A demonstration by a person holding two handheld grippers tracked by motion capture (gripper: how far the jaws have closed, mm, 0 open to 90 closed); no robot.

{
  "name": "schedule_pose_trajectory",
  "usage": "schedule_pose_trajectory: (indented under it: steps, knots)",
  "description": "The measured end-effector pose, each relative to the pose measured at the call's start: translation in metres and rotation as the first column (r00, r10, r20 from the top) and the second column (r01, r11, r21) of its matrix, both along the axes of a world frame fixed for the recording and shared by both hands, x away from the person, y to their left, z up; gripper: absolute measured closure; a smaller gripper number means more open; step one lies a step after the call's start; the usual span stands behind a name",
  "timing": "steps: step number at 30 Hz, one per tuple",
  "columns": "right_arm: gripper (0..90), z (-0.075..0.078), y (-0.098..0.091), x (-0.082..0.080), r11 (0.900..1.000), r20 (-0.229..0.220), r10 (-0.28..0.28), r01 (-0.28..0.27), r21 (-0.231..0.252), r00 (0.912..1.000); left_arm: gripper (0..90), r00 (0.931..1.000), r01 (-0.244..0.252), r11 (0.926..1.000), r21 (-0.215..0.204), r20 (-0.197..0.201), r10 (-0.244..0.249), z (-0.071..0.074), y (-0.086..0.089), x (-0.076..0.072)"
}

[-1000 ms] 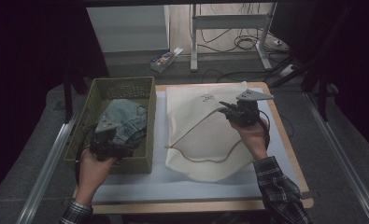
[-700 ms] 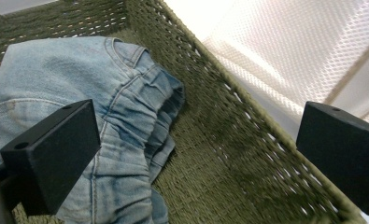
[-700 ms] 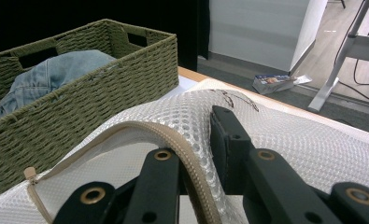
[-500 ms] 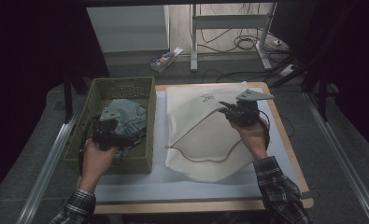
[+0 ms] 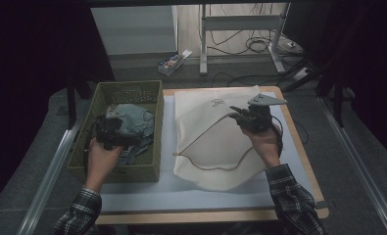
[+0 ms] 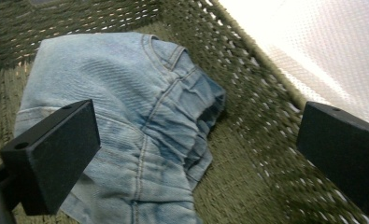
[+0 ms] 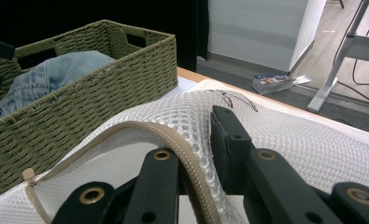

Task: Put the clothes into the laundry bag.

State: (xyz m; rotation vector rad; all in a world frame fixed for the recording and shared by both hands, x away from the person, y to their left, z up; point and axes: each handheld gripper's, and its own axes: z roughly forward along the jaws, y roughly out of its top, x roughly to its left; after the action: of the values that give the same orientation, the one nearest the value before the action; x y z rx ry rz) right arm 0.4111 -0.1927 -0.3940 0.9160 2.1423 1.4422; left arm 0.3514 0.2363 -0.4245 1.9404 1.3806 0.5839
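Over at the left, inside the woven basket [image 5: 149,88], my left claw [image 6: 191,154] hangs with its jaws spread wide above the folded jeans [image 6: 126,107], gripping nothing. Just right of the basket, the white mesh bag [image 5: 215,152] lies flat on the table [image 5: 299,161]. My right claw [image 7: 198,154] is clamped on the bag's zipper edge [image 7: 173,140], lifting it off the table.
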Motion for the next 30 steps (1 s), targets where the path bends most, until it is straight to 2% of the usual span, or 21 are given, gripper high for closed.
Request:
schedule_pose_trajectory:
  steps: [9, 13, 19, 24, 30]
  knots:
    - [77.3, 0.0, 0.0, 0.0, 1.0, 0.005, 0.0, 0.0, -0.002, 1.0, 0.0, 0.9998, -0.005, 0.9999, 0.014, -0.017, 0.005, -0.002, 0.006, 0.017]
    - [76.6, 0.0, 0.0, 0.0, 1.0, 0.004, -0.002, 0.002, -0.001, 1.0, 0.0, 0.9997, -0.011, 0.9999, 0.007, -0.021, 0.011, -0.006, 0.01, 0.025]
    - [76.3, 0.0, 0.0, 0.0, 1.0, 0.006, -0.001, 0.001, -0.004, 1.0, 0.0, 0.9993, -0.028, 0.9992, 0.027, -0.024, 0.029, -0.01, 0.017, 0.035]
    - [75.7, 0.0, 0.0, 0.0, 1.0, 0.005, -0.002, 0.002, -0.005, 1.0, 0.0, 0.9976, -0.041, 0.9992, 0.003, -0.056, 0.041, -0.014, 0.025, 0.042]
    - [75.2, -0.001, 0.001, 0.0, 1.0, 0.004, -0.002, 0.002, -0.003, 1.0, 0.0, 0.9949, -0.032, 0.9993, 0.02, -0.095, 0.034, -0.021, 0.031, 0.049]
